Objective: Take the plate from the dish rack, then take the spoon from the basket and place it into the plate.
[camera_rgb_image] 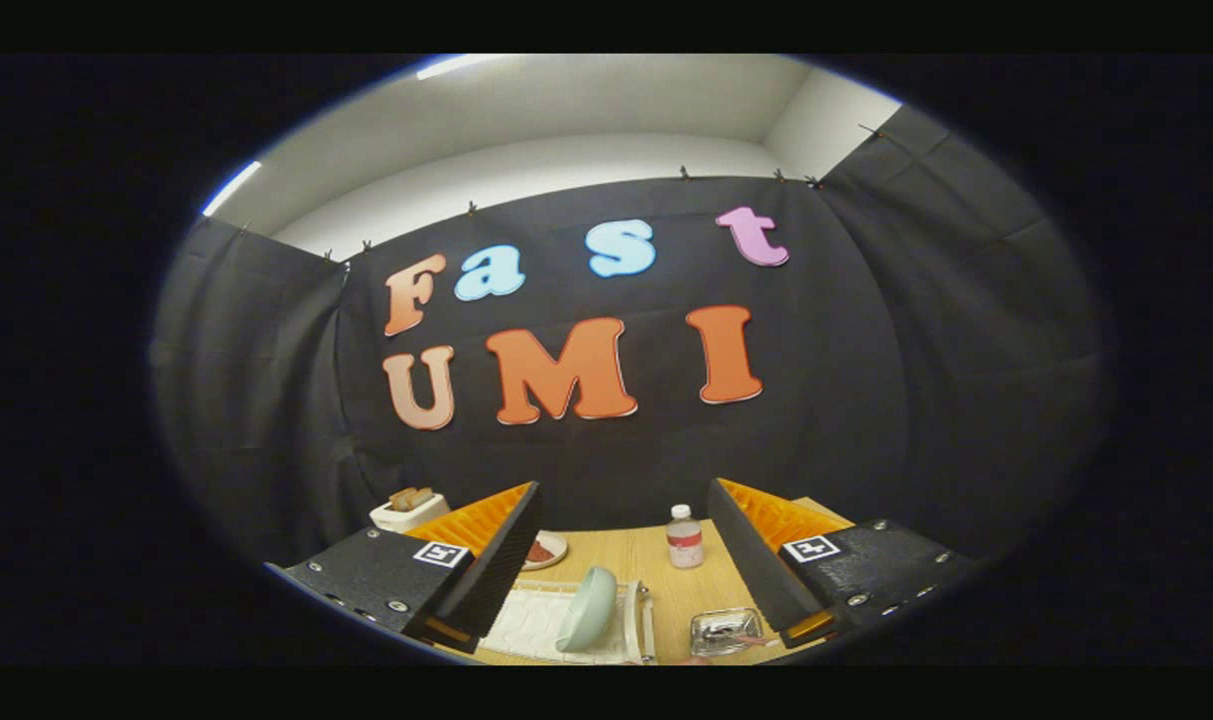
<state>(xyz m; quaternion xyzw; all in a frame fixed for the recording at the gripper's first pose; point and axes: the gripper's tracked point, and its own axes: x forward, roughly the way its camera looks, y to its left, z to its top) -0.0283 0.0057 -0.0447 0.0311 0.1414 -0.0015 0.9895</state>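
Observation:
A pale green plate stands on edge in a white dish rack on the wooden table, below and between my fingers. To the right of the rack sits a small shiny wire basket with a spoon handle poking out of it. My gripper is open, raised well above the table, with its orange-and-black fingers spread wide and nothing between them.
A white toaster holding bread stands at the table's far left. Beside it lies a small plate with reddish food. A small white bottle stands at the back of the wooden table, ahead of the fingers.

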